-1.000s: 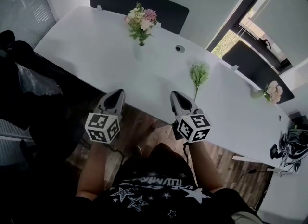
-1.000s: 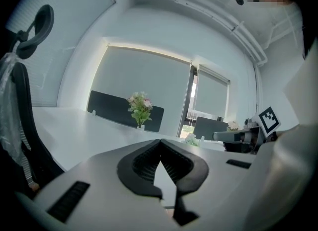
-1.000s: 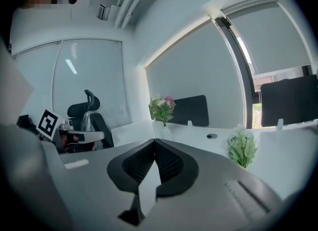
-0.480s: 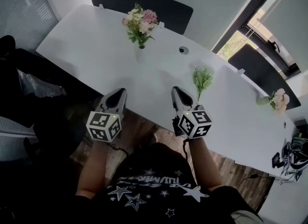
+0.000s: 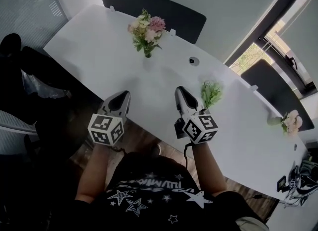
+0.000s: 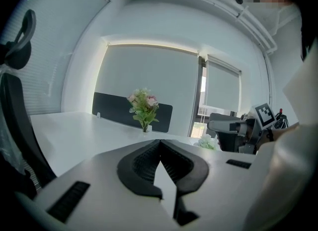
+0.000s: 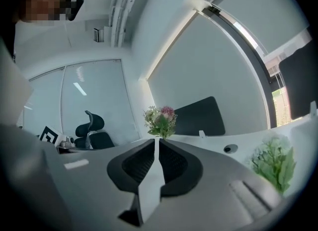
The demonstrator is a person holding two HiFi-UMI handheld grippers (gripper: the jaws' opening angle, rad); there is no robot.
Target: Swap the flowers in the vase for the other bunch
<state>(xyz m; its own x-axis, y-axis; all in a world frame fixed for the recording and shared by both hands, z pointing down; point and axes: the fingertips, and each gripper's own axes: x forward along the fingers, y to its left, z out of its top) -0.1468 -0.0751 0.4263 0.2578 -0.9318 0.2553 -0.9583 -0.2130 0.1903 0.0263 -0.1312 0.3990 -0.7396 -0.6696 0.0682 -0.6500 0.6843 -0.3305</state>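
Black office chair point(image 5: 12, 51) at the far left edge of the head view, off the white table point(image 5: 99, 61). Lower left of centre: left gripper point(image 5: 122, 95), poised over the table's near edge, jaws clenched together with nothing between them, marker cube point(image 5: 105, 129) toward the camera. Above and a little to the right, in the upper middle of the frame: pink, cream and green flowers point(image 5: 147, 26) upright in a small vase point(image 5: 147, 54), near the dark divider panel point(image 5: 149, 4) along the table's far edge, well apart from both tools. Right of centre: right gripper point(image 5: 180, 91), likewise pinched shut and empty, pointing up the frame. Just beside its right flank, lying flat on the tabletop: the other bunch point(image 5: 210, 93), green with pale tips, lower stem hidden behind the tool. Small round grommet point(image 5: 194, 61) on the table between vase and green bunch. Far right edge: a third, pale pink bouquet point(image 5: 292, 121) on the same table, well apart from everything else.
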